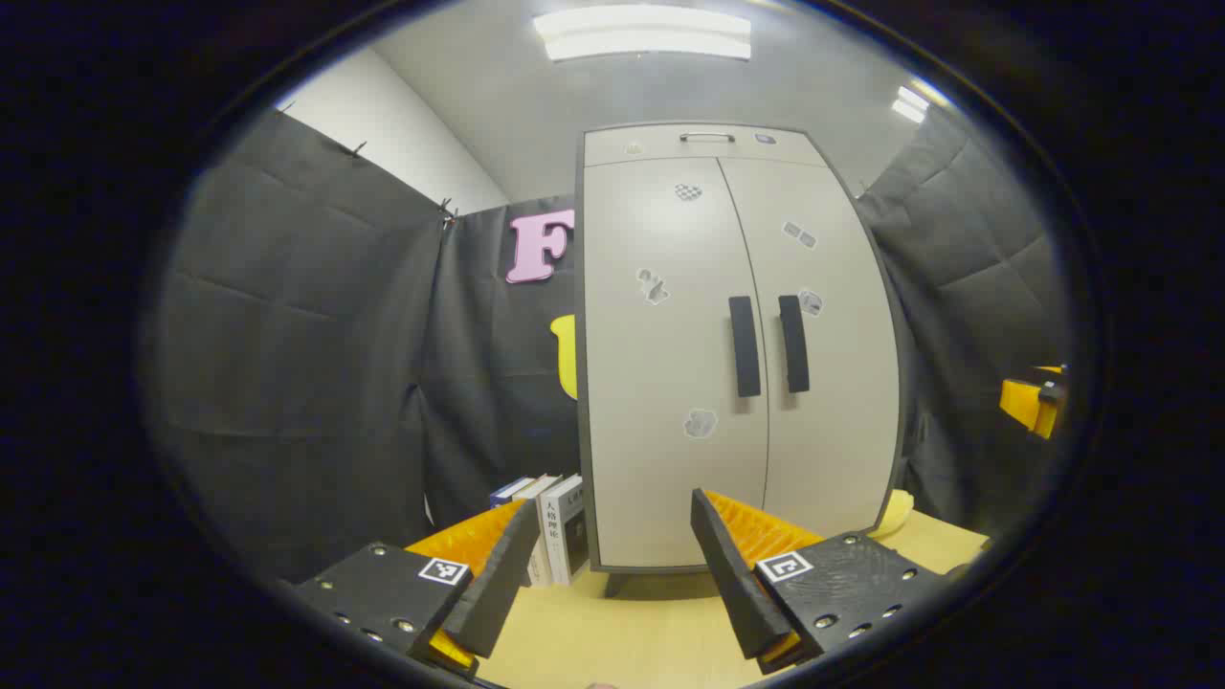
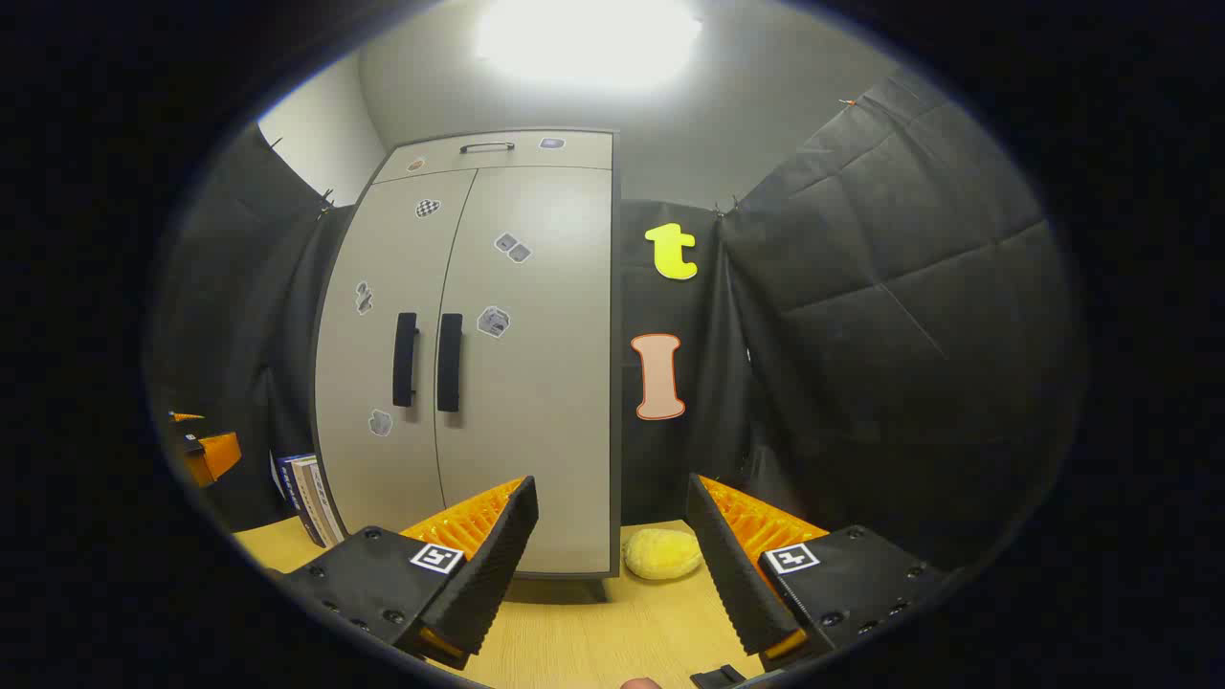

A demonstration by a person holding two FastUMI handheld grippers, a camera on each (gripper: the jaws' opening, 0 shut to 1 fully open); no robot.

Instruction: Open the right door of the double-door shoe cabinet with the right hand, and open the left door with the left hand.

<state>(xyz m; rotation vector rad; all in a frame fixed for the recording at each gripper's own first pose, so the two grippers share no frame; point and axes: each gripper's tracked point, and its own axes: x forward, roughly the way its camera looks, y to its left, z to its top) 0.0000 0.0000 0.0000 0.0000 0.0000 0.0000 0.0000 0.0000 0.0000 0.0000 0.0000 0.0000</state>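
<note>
A tall pale-grey double-door shoe cabinet [image 1: 727,364] stands on the wooden table, both doors closed. Two black vertical handles sit side by side at the centre seam: the left door handle [image 1: 745,345] and the right door handle [image 1: 793,343]. In the right gripper view the cabinet [image 2: 478,364] is left of centre, with its right door handle [image 2: 449,362] and left door handle [image 2: 405,359]. My left gripper [image 1: 612,555] is open, well short of the cabinet front. My right gripper [image 2: 612,545] is open too, off to the right of the cabinet. Neither holds anything.
Several books [image 1: 555,531] stand upright against the cabinet's left side. A yellow sponge-like lump [image 2: 662,555] lies on the wooden table [image 2: 574,632] by the cabinet's right corner. Black cloth walls close in on both sides. The other gripper [image 1: 1034,402] shows at the far right edge.
</note>
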